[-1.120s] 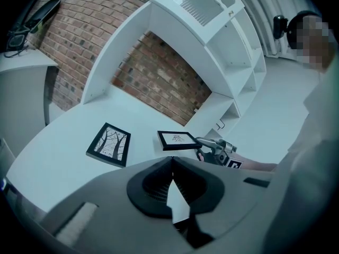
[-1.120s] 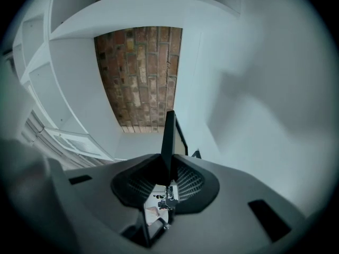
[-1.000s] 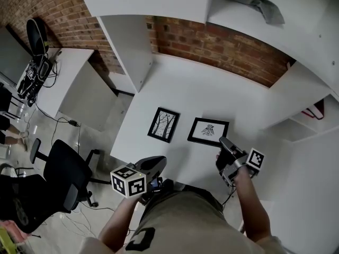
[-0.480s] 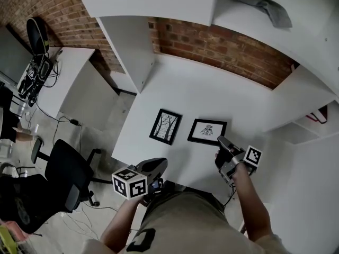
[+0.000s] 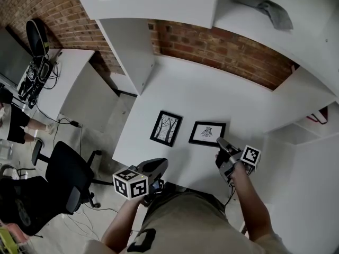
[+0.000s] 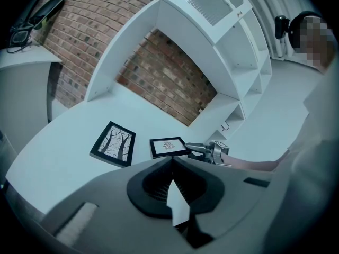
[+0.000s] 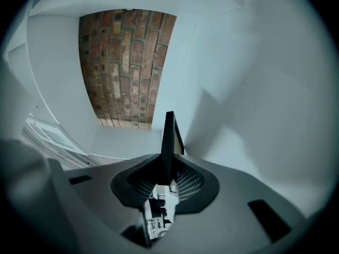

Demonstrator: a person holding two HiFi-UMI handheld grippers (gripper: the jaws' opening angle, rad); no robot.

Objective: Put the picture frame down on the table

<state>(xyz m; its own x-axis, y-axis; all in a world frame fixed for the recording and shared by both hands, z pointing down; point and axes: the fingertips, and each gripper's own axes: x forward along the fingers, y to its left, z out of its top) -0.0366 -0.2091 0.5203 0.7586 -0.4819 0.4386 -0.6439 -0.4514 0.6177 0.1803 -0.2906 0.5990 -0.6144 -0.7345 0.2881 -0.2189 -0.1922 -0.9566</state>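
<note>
Where my right gripper (image 7: pixel 167 165) closes, the jaws are clamped on the picture frame (image 7: pixel 169 134) by its near right corner. I see it edge-on, running straight out ahead of them toward the brick wall (image 7: pixel 127 67). In the head view the frame lies low and almost flat over the white table (image 5: pixel 212 99), its long axis running across in front of me. I cannot tell whether its far edge touches the surface. The frame sits directly forward of the right jaws, so I judge the rest to be settling it flat and parting them. My left gripper (image 6: pixel 172 162) hangs at the table's near edge with its jaws together on nothing, farther from the frame than the right. A second frame with trees (image 5: pixel 166 128) lies flat just to the left, apart from mine, and it is the only thing close enough to bump. An office chair (image 5: pixel 63 179) stands well off on the floor.
</note>
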